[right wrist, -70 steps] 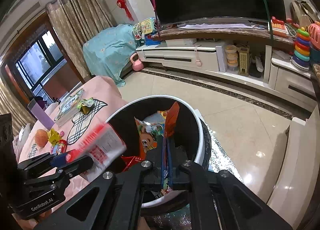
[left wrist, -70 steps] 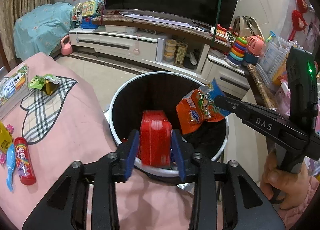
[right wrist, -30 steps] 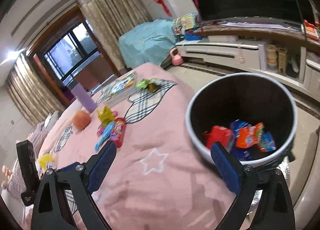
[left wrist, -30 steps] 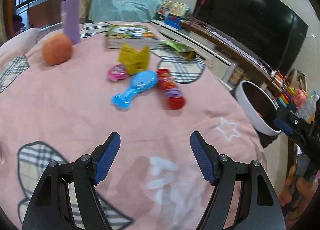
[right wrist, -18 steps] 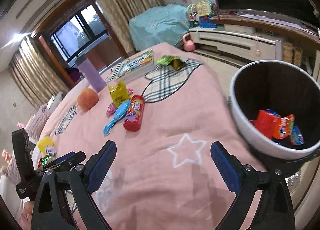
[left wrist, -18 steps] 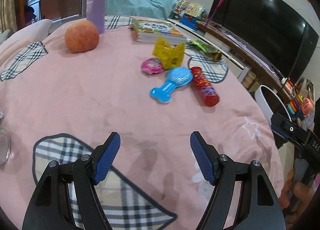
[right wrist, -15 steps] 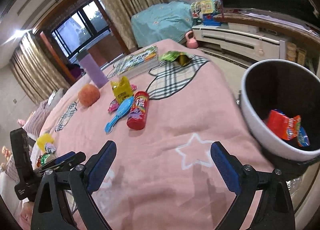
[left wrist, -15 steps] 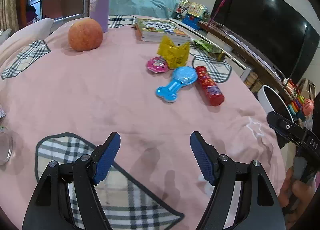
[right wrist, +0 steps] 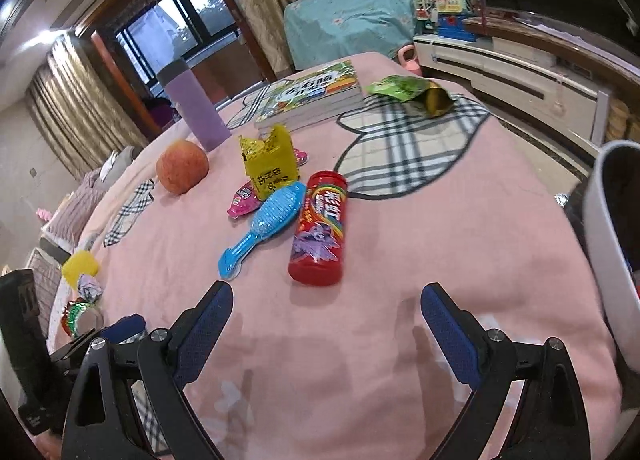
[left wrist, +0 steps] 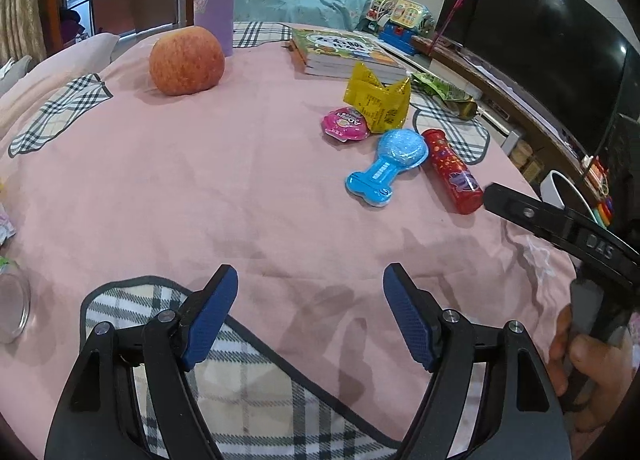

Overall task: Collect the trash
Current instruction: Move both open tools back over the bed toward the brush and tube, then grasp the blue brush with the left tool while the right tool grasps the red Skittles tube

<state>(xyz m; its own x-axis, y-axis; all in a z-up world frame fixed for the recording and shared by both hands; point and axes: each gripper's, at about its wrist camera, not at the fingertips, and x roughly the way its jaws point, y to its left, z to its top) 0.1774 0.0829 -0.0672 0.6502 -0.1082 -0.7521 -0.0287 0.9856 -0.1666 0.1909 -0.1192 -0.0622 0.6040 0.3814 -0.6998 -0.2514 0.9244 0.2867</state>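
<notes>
Down at the bottom of both wrist views, the left gripper (left wrist: 310,316) and right gripper (right wrist: 326,330) are both spread wide with nothing between the blue pads, hanging over the pink tablecloth (left wrist: 200,180). The left one sits over a plaid patch (left wrist: 248,392) in the cloth.

From the right gripper, the closest trash is the red candy tube (right wrist: 320,228), lying on its side at about 12 o'clock. Touching it on the left is the blue brush-shaped pack (right wrist: 266,228), around 11 o'clock. Just behind those are the pink round wrapper (right wrist: 243,196) and the torn yellow packet (right wrist: 270,164), standing upright, all bunched together. The white trash bin (right wrist: 608,228) pokes in at 3 o'clock, off the table edge.

Further back, a green snack bag (right wrist: 412,94) lies on another plaid patch at 1 o'clock, next to a stack of books (right wrist: 316,98). An apple (right wrist: 182,172) and a purple bottle (right wrist: 192,106) sit at 10 to 11 o'clock. Way off at 9 o'clock there's a small yellow wrapper (right wrist: 80,266) near the table's edge.
</notes>
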